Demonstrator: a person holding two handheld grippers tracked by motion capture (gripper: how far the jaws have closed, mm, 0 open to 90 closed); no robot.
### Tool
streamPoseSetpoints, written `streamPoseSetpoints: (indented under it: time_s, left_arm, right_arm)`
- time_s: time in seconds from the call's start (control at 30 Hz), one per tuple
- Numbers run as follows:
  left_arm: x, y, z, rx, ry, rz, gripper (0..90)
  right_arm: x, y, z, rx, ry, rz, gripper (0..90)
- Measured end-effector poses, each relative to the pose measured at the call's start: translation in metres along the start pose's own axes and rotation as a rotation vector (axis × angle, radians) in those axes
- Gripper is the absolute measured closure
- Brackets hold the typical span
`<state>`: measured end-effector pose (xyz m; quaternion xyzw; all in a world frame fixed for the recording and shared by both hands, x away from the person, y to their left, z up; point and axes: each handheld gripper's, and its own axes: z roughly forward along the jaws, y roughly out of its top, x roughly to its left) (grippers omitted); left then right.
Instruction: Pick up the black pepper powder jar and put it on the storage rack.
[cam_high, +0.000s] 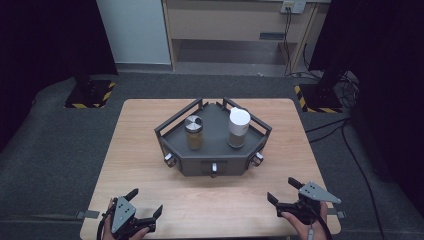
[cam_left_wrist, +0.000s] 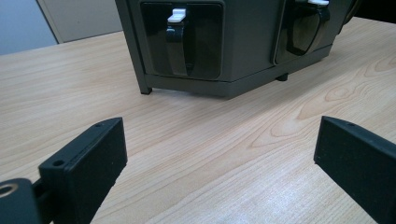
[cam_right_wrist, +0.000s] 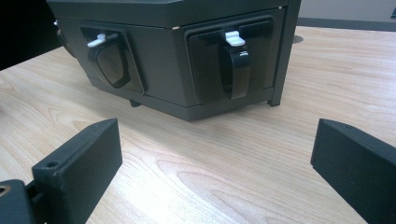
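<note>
A dark grey angular rack (cam_high: 215, 137) with a railed top stands at the middle of the wooden table (cam_high: 140, 150). On it are a glass jar with a metal lid (cam_high: 193, 132) and a white-capped cylinder (cam_high: 238, 127). Its front faces carry drawers with black handles tipped white (cam_left_wrist: 179, 39) (cam_right_wrist: 236, 60). My left gripper (cam_high: 146, 201) rests near the table's front left edge, open and holding nothing. My right gripper (cam_high: 282, 189) is at the front right, open and holding nothing. In the gripper views the jaws of the left gripper (cam_left_wrist: 219, 154) and the right gripper (cam_right_wrist: 215, 156) stand wide apart, facing the rack.
Bare wood lies between the grippers and the rack. Beyond the table are a dark floor mat, two stand bases with yellow-black tape (cam_high: 87, 95), cables on the right (cam_high: 345, 135) and a cabinet (cam_high: 235, 22) against the far wall.
</note>
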<state>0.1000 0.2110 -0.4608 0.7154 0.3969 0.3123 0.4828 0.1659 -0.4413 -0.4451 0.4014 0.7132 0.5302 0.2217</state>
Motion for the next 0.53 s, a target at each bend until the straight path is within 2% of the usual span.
streamPoseSetpoints:
  time_s: [0.53]
  left_arm:
    - [0.0001, -0.0003, -0.0014, 0.003, 0.006, 0.000, 1.6]
  right_arm:
    - [0.0007, -0.0025, 0.0033, 0.001, -0.002, -0.006, 2.5]
